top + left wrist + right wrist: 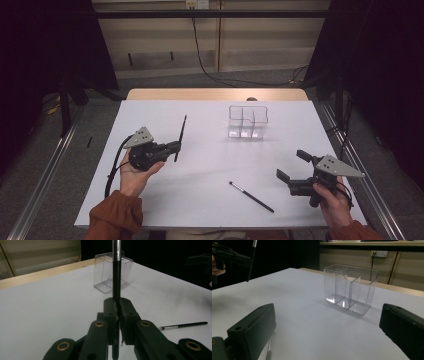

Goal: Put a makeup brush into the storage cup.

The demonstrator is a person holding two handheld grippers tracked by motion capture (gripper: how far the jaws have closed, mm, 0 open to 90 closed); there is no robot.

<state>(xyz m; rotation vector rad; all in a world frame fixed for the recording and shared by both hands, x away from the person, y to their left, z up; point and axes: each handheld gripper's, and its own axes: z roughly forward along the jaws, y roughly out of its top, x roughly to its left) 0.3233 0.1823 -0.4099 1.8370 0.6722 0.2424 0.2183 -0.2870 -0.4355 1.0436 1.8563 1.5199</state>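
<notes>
Clear plastic holder (248, 121) stands at the far middle of the white bench (200, 165), three compartments visible, all look empty.

Your left tool (176, 146) is clamped on a black brush (180, 137). In the left gripper view the jaws pinch its handle (116, 277) low down, and the shaft rises straight up out of them. From above, the brush reads near upright, leaning slightly away from you, its lower end just beyond the jaws.

Key relation: the holder lies ahead and to the right of the left tool, well apart. In the left gripper view it sits straight behind the brush shaft, so the tool is already lined up on it. Brush axis near vertical, which suits a drop into an open-topped compartment; my guess is the carry needs height first to clear the rim.

Second brush (251, 196) lies flat on the near bench, long axis diagonal, bristle end toward the middle, handle pointing toward you and to the right. Your right tool (291, 166) is much the nearer to it, just to its right, above the bench. Its jaws stand wide, nothing between them, touching nothing.
</notes>
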